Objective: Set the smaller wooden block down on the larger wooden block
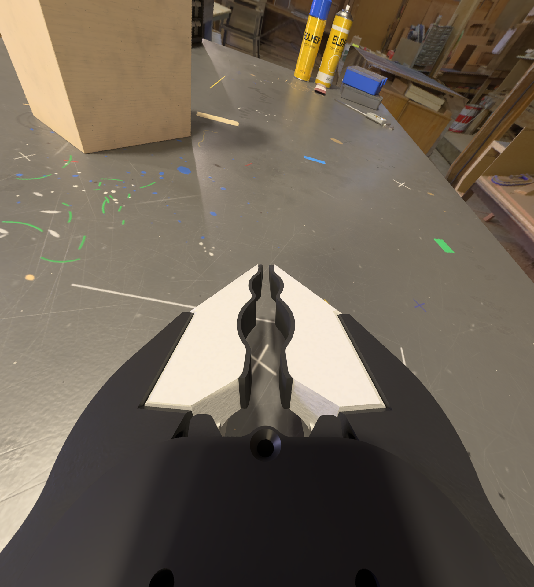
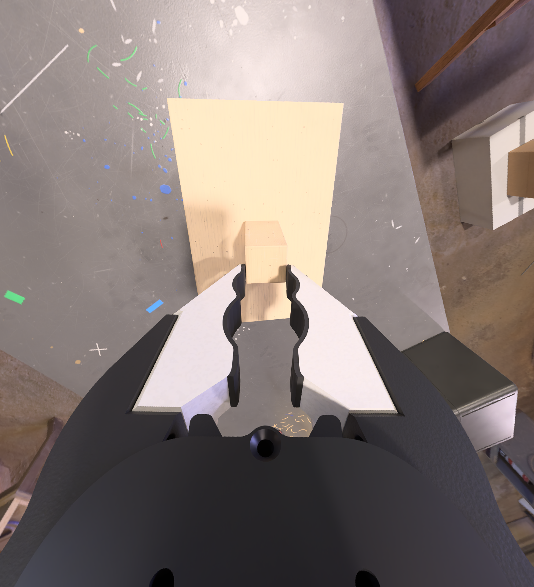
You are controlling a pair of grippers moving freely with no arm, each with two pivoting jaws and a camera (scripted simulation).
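Observation:
The larger wooden block (image 1: 106,70) stands on the grey workbench at the upper left of the left wrist view. My left gripper (image 1: 265,268) is shut and empty, low over the bench, well in front and to the right of that block. In the right wrist view I look down on the larger block's pale top (image 2: 256,165). My right gripper (image 2: 265,270) is shut on the smaller wooden block (image 2: 265,251), its fingertips on the block's two sides. The small block is over the near part of the large block's top; I cannot tell whether it touches.
Two yellow spray cans (image 1: 322,44), a blue box (image 1: 364,79) on a grey tin and a thin wooden stick (image 1: 217,119) lie at the bench's far side. The bench edge (image 1: 468,203) runs along the right. A dark metal box (image 2: 468,390) sits near the right gripper.

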